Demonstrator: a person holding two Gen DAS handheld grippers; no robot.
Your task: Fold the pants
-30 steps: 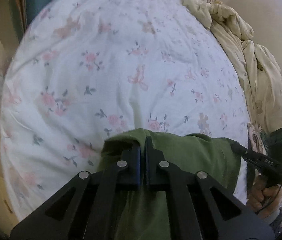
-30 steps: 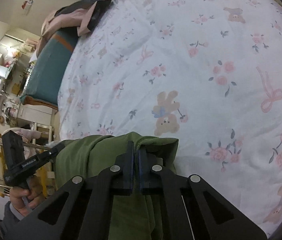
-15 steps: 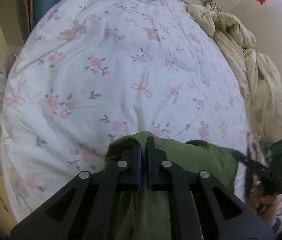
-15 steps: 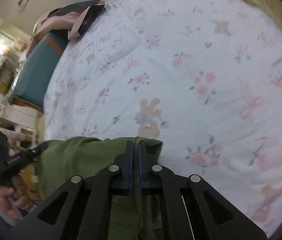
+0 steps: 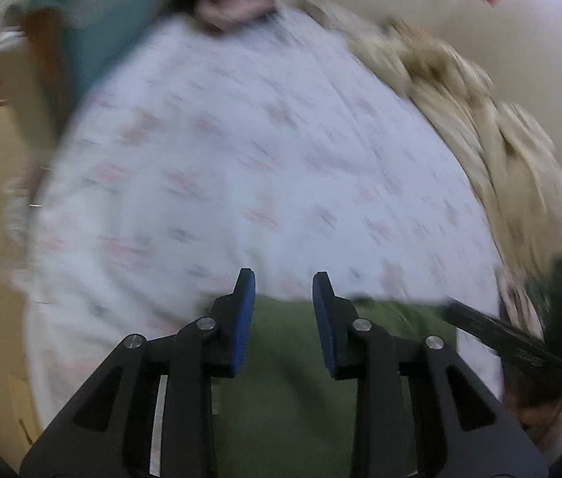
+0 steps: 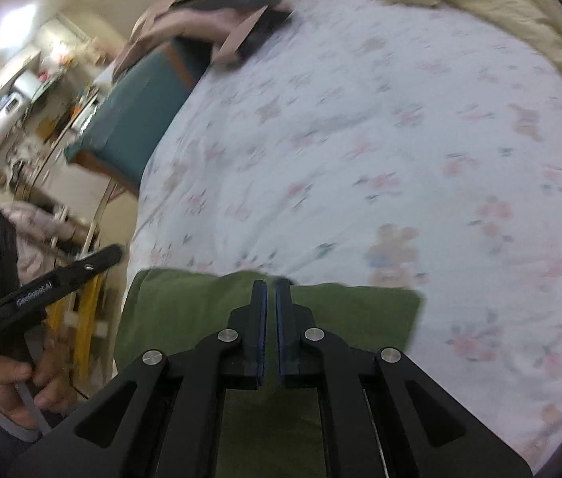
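Support surface: a bed (image 6: 420, 127) covered by a white sheet printed with pink flowers, bows and small bears. Green pants (image 6: 209, 306) lie flat on the sheet at its near edge, folded, with a straight far edge and a squared right corner. A crumpled beige quilt (image 5: 480, 119) is bunched along the right side and far right corner. At the far left corner, a pink and dark bundle of clothing (image 6: 217, 28) rests on the sheet's edge.
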